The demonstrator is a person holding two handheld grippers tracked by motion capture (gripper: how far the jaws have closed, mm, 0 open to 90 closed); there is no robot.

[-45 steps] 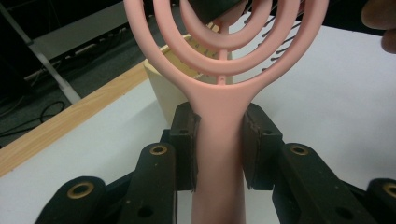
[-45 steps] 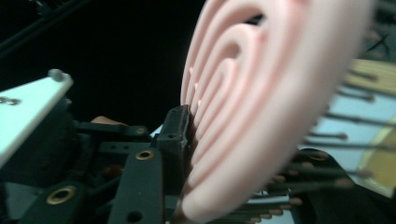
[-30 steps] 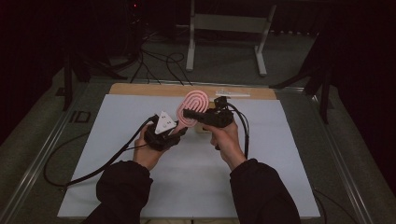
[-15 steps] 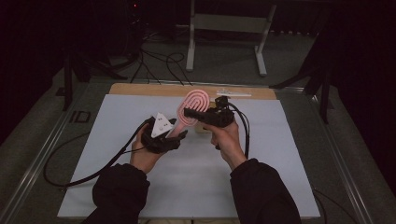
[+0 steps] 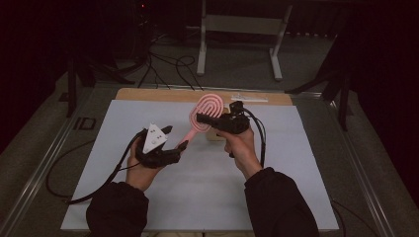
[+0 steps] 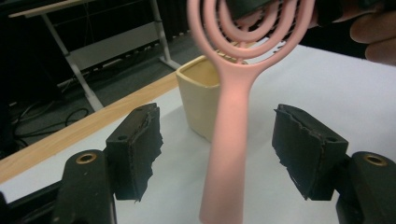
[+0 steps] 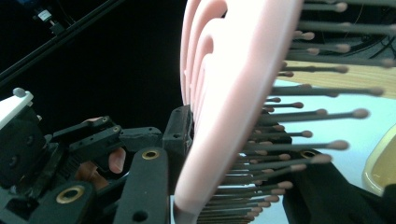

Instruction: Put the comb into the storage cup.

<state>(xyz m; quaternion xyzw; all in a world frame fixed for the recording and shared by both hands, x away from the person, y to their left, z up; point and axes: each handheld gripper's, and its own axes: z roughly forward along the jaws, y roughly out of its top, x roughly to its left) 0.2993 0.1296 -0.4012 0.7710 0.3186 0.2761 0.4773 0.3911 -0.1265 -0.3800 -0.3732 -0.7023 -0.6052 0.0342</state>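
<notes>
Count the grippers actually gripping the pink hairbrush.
1. The right gripper clamps the pink plastic hairbrush by its looped head; the left gripper is open, its pads either side of the handle, not touching.

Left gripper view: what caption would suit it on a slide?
Open left tool straddles the pink plastic hairbrush handle, a cream square cup behind.

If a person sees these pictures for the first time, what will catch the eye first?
The pink hairbrush stands out, held in the air above the middle of the white table, its looped head clamped by the right gripper. The left gripper has open fingers on either side of the handle. A cream cup stands just behind.
</notes>
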